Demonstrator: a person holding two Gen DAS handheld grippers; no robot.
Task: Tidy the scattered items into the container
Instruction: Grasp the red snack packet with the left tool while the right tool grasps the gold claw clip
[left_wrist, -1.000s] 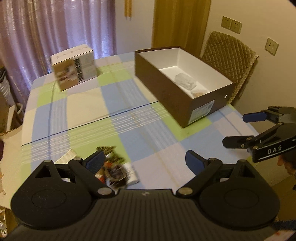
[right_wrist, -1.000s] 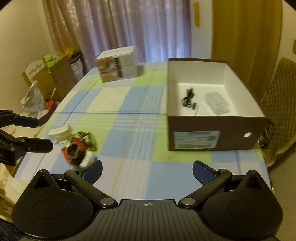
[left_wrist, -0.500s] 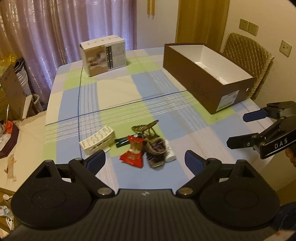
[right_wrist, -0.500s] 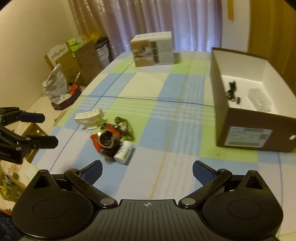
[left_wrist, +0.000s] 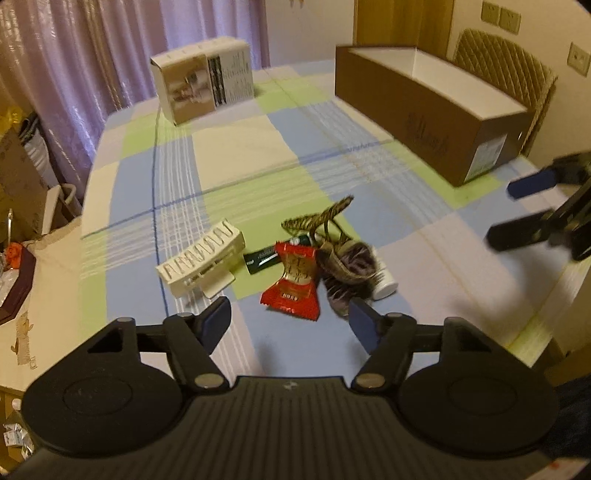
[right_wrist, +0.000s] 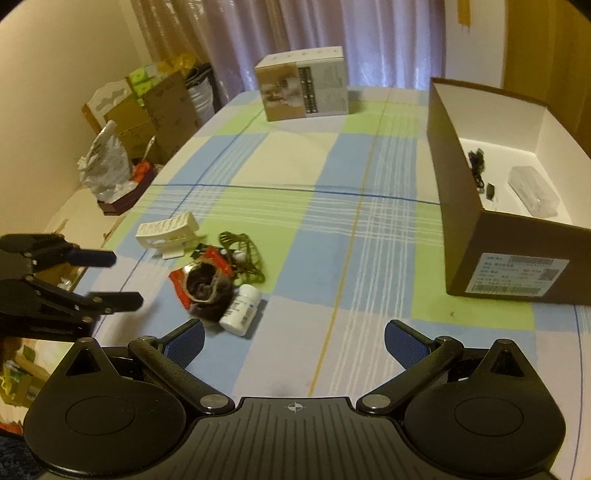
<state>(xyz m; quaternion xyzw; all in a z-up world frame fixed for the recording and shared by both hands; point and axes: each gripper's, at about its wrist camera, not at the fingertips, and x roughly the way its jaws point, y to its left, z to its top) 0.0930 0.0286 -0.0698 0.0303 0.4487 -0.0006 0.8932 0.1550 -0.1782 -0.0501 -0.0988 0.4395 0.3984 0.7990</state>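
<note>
A pile of loose items lies near the front of the checked table: a white plastic rack (left_wrist: 201, 264), a red snack packet (left_wrist: 293, 280), a dark green sachet (left_wrist: 264, 258), an olive patterned net (left_wrist: 325, 221), a dark purple pouch (left_wrist: 347, 266) and a white pill bottle (left_wrist: 384, 280). My left gripper (left_wrist: 290, 319) hangs open just short of the red packet, with nothing between its fingers. My right gripper (right_wrist: 293, 336) is open too, to the right of the bottle (right_wrist: 240, 310). The brown shoebox (right_wrist: 509, 236) stands at the right and holds a black cable (right_wrist: 476, 166) and a clear plastic piece (right_wrist: 532, 190).
A white printed carton (right_wrist: 303, 85) stands at the table's far end. A quilted chair (left_wrist: 506, 66) sits behind the shoebox (left_wrist: 436, 122). Cardboard boxes and bags (right_wrist: 147, 110) crowd the floor left of the table. Bare cloth lies between the pile and the shoebox.
The left gripper has swung away from the shoebox and closed in on the pile, which now sits right before its fingers. The right gripper turned left toward the pile. Both stayed open.
</note>
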